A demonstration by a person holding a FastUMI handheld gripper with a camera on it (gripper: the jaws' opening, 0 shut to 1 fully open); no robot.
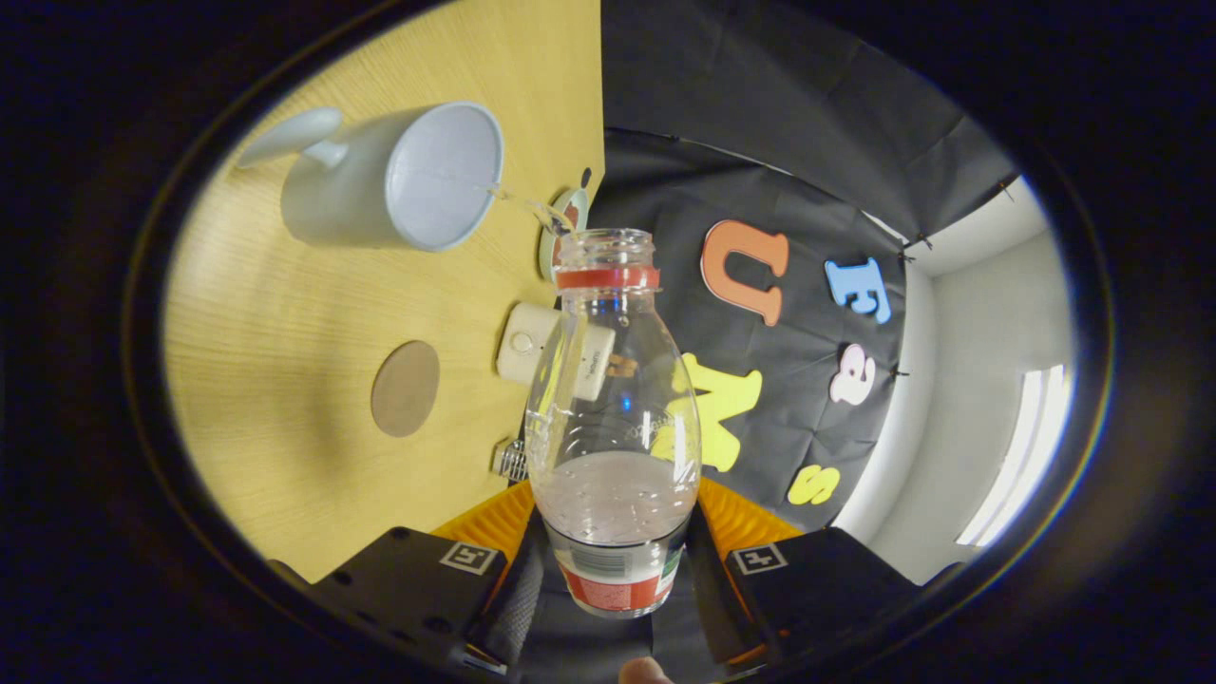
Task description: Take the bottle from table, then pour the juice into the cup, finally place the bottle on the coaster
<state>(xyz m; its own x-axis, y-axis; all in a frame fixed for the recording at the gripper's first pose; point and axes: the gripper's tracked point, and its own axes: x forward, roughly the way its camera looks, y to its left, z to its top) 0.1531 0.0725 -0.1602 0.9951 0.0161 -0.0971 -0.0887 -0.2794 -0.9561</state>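
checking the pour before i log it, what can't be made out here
- Cup: fill level, its own wall hides it.
- Bottle: finger contact at its base, behind the liquid and label; gripper appears shut on it.
- Small objects beyond the coaster: identity, behind the bottle.

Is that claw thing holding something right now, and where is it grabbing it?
Yes: the gripper holds the clear bottle by its lower end, both orange fingers pressing its sides.
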